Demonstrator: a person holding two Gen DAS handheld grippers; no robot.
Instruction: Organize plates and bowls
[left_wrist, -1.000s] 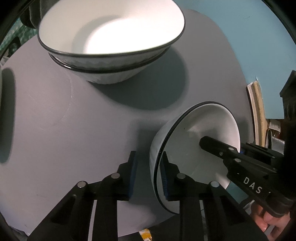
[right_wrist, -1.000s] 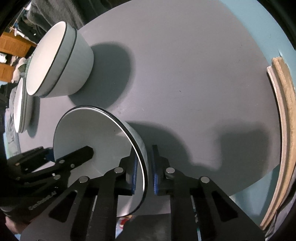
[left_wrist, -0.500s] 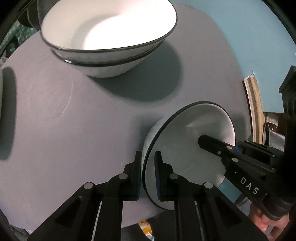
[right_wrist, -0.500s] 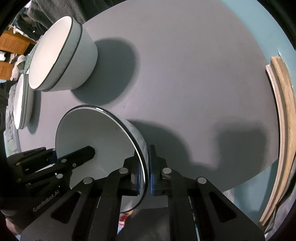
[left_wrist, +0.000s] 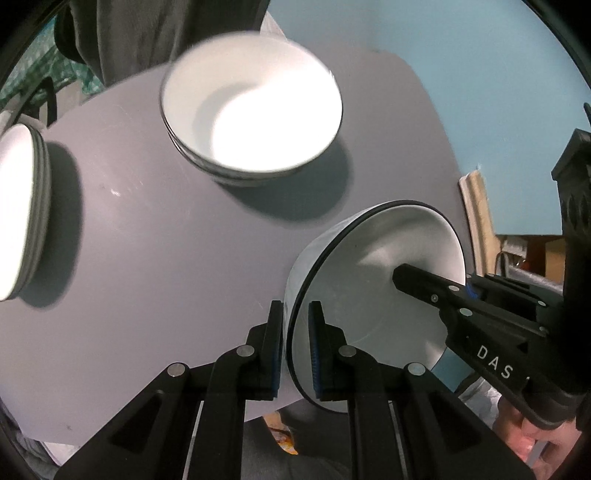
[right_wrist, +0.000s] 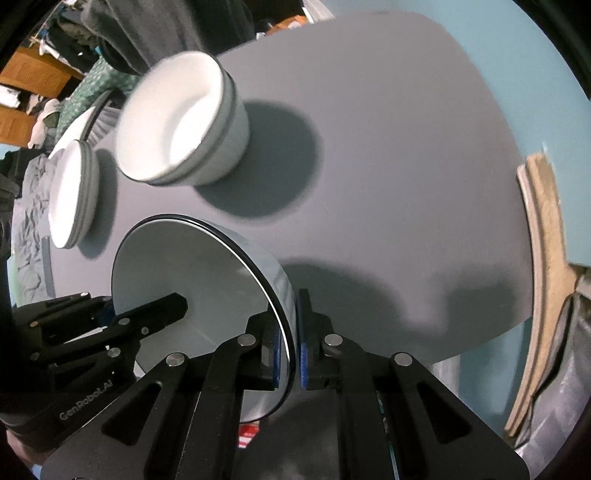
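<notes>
Bowl, tilted at lower right, is pinched by left gripper and right gripper on opposite rims.

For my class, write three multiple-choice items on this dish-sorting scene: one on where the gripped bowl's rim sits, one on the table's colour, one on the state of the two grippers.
1. Where is the held bowl's rim in the left gripper?
A. Between its fingers
B. Beside both fingers
C. Under the handle

2. What colour is the table?
A. Red
B. Grey
C. Green

3. How are the two grippers?
A. Both wide open
B. Only one closed
C. Both shut on the bowl

Answers: 1 A, the black rim runs between the blue pads. 2 B, the round top looks plain grey. 3 C, the right gripper also clamps the rim from the opposite side.
</notes>
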